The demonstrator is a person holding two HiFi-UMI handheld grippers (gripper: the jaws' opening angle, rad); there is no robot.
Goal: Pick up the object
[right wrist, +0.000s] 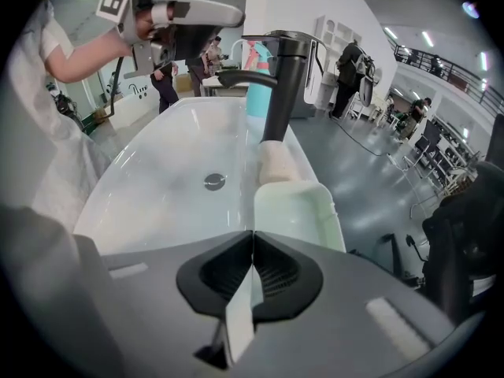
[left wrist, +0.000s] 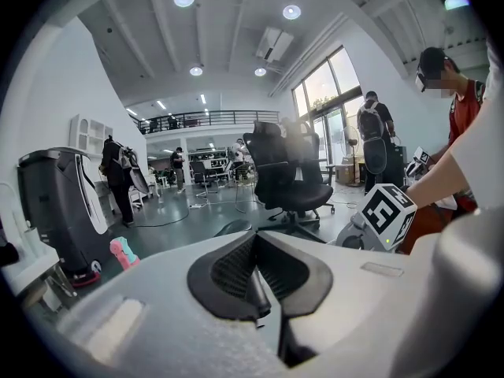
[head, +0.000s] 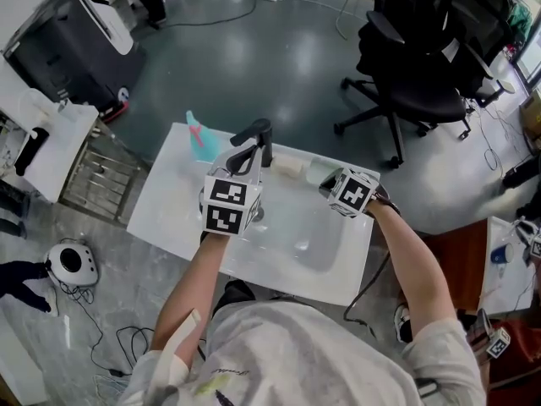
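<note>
2 jaws of my right gripper (right wrist: 251,268) pinch the near wall of the green dish (right wrist: 295,211), lower centre of its view, its length running up toward the faucet (right wrist: 282,81). My left gripper (left wrist: 256,276), closed empty, is farther.

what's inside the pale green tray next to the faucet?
Nothing visible: the pale green tray shows a bare floor. Its near end is covered by the right claw, which grips its wall. The beige sponge lies outside it, toward the faucet.
</note>
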